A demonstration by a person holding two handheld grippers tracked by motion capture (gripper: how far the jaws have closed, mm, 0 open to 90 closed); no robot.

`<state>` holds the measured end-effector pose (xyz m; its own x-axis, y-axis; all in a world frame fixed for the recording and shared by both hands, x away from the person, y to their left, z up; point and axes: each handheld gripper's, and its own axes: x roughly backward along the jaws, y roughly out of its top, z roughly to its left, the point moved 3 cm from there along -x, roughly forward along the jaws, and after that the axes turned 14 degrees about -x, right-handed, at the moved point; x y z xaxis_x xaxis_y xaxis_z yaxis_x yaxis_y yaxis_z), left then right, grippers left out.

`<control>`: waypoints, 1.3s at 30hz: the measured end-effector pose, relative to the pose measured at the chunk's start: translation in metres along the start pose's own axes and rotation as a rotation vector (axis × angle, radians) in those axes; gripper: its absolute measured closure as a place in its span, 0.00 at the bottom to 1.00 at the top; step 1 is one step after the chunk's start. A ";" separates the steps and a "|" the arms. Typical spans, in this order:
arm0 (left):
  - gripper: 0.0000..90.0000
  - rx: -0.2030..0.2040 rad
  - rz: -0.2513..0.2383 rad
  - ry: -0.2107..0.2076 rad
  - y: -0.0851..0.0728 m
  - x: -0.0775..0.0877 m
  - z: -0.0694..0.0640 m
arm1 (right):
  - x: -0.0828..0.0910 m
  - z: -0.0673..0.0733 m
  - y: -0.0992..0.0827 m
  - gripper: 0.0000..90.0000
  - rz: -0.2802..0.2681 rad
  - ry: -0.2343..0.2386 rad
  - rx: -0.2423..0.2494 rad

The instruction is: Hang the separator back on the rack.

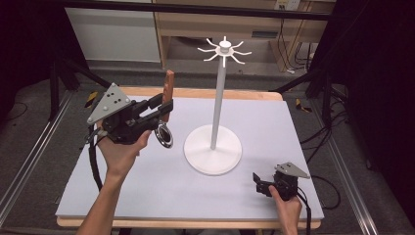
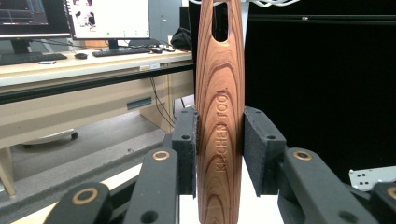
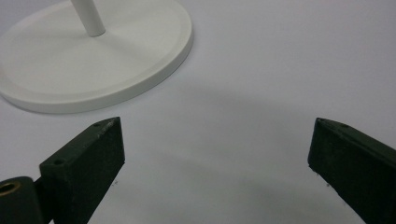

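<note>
White tabletop [image 1: 147,196] carries a white hook stand [image 1: 214,147] with a tall pole at its middle. Left gripper [image 1: 164,110], raised above the table left of the stand, has its jaws clamped on a wooden-handled kitchen tool [image 2: 218,121] held upright. Right gripper [image 3: 215,154] rests low near the stand's base, jaws wide apart on nothing.

- A tall white metal stand [image 1: 213,146] with a round flat base sits mid-table, a slim pole rising to a crown of curved hooks [image 1: 224,50].
- The pale grey table top [image 1: 161,186] lies on a light wooden board whose edge shows at the far side.
- A light wooden desk [image 2: 70,79] stands far left, carrying two lit computer monitors [image 2: 109,18] and a dark keyboard [image 2: 126,51].
- Black cables [image 1: 323,142] trail over the grey floor at right.
</note>
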<state>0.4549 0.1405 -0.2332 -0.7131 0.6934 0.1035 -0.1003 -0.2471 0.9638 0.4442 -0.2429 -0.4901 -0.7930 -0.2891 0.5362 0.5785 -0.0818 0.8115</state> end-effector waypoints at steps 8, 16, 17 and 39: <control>0.75 -0.004 -0.009 -0.013 0.009 -0.012 -0.001 | 0.000 -0.001 0.000 0.05 -0.001 -0.004 0.001; 0.75 -0.006 -0.017 -0.020 0.017 -0.022 -0.003 | 0.000 -0.001 0.000 0.05 -0.001 -0.002 -0.002; 0.75 -0.003 -0.020 -0.020 0.018 -0.023 -0.003 | 0.000 -0.001 0.000 0.05 -0.001 -0.003 0.000; 0.75 -0.023 -0.017 -0.030 0.036 -0.040 -0.006 | 0.000 -0.002 0.000 0.05 -0.003 0.001 -0.006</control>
<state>0.4759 0.0994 -0.2045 -0.6903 0.7173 0.0943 -0.1289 -0.2502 0.9596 0.4445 -0.2450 -0.4902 -0.7947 -0.2896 0.5335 0.5772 -0.0884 0.8118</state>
